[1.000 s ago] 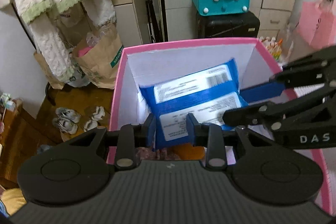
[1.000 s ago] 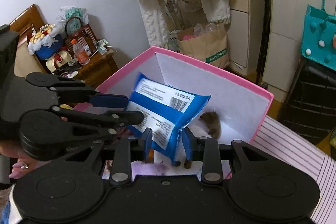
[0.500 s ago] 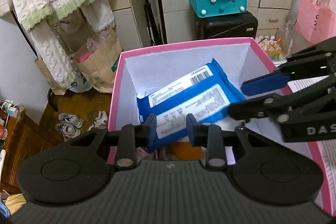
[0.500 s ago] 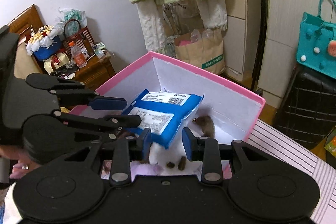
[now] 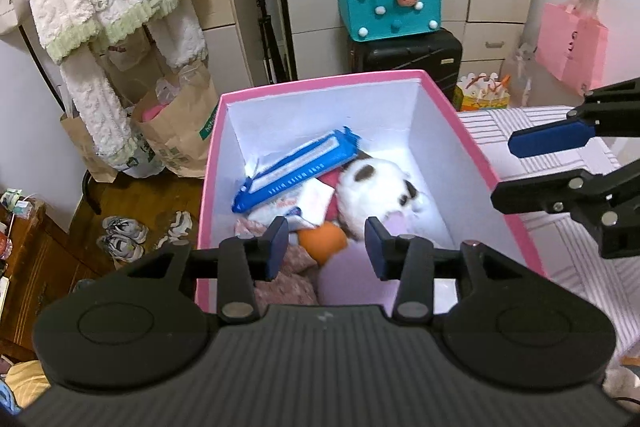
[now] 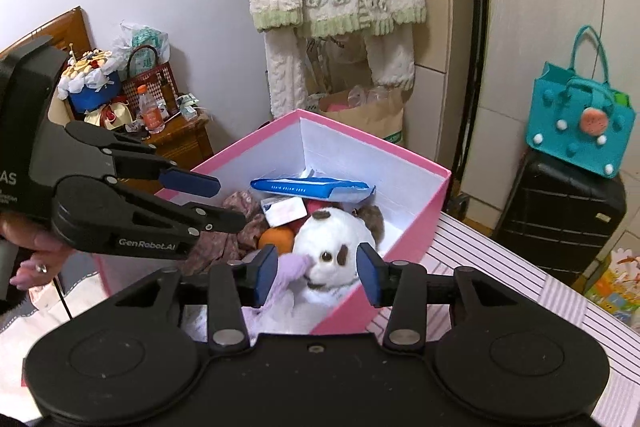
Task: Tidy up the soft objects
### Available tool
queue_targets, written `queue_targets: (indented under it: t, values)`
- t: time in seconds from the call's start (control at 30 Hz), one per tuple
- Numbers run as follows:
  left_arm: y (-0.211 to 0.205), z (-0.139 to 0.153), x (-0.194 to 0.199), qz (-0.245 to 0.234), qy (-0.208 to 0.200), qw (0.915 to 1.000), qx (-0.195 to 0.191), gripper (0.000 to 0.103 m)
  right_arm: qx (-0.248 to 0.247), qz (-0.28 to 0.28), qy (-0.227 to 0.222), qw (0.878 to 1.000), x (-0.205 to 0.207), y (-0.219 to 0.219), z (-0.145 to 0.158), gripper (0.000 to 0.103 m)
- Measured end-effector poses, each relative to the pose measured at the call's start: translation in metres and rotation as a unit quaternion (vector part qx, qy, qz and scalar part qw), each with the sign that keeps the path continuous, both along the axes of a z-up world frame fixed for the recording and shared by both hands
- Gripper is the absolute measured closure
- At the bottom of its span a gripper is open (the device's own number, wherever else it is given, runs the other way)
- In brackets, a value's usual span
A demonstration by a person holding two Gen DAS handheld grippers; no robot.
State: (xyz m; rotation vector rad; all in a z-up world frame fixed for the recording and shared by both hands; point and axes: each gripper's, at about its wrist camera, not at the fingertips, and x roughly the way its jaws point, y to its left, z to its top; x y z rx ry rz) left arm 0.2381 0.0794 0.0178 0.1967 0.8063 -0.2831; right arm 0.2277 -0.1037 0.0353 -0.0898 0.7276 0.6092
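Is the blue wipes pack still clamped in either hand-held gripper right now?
No, the blue wipes pack lies loose inside the pink box, and both the left hand-held gripper and the right hand-held gripper have nothing between their opening jaws.

Blue pack (image 5: 296, 171) now released, lying in pink box (image 5: 472, 163); both grippers' jaws opening, empty, drawn back above the box.

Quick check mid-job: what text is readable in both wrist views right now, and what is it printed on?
"GenRobot.AI": side of the left gripper, right wrist view.
"AS", cut off at the frame edge: left gripper body, same view.
Blue pack: white lettering along its edge, too blurred to read.
Paper bag: green label, too small to read.
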Motion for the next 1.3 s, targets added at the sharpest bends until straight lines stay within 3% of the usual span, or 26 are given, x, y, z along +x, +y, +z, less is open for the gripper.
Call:
queue_targets:
  t: [0.33, 0.5, 0.73, 0.8, 0.83, 1.0, 1.17, 1.3]
  values:
    - [-0.010, 0.028, -0.054, -0.028, 0.009, 0.9995, -0.009, 0.052, 0.003, 0.003, -0.006, 1.000, -0.049, -0.015, 0.021, 0.046]
    - [-0.017, 0.043, -0.081, -0.055, 0.005, 0.9984, -0.010, 0.041, 0.003, 0.000, -0.009, 1.000, -0.076, -0.024, 0.032, 0.040]
    - [-0.021, 0.051, -0.121, -0.080, -0.001, 0.9967, -0.014, 0.033, 0.005, -0.005, -0.016, 1.000, -0.115, -0.038, 0.040, 0.026]
    - [-0.023, 0.052, -0.130, -0.085, -0.004, 0.9963, -0.014, 0.029, 0.006, -0.012, -0.014, 1.000, -0.124, -0.042, 0.041, 0.012]
    - [-0.025, 0.053, -0.134, -0.086, -0.006, 0.9962, -0.012, 0.026, 0.006, -0.018, -0.014, 1.000, -0.130, -0.044, 0.042, 0.010]
    - [-0.031, 0.055, -0.156, -0.097, -0.020, 0.9951, -0.007, 0.023, -0.013, -0.037, -0.033, 0.999, -0.153, -0.052, 0.041, 0.009]
    - [-0.036, 0.058, -0.172, -0.106, -0.027, 0.9938, -0.015, 0.017, -0.028, -0.061, -0.022, 0.997, -0.168, -0.059, 0.039, 0.007]
    - [-0.039, 0.058, -0.181, -0.095, -0.033, 0.9947, -0.023, 0.003, -0.042, -0.083, -0.016, 0.996, -0.178, -0.065, 0.036, 0.007]
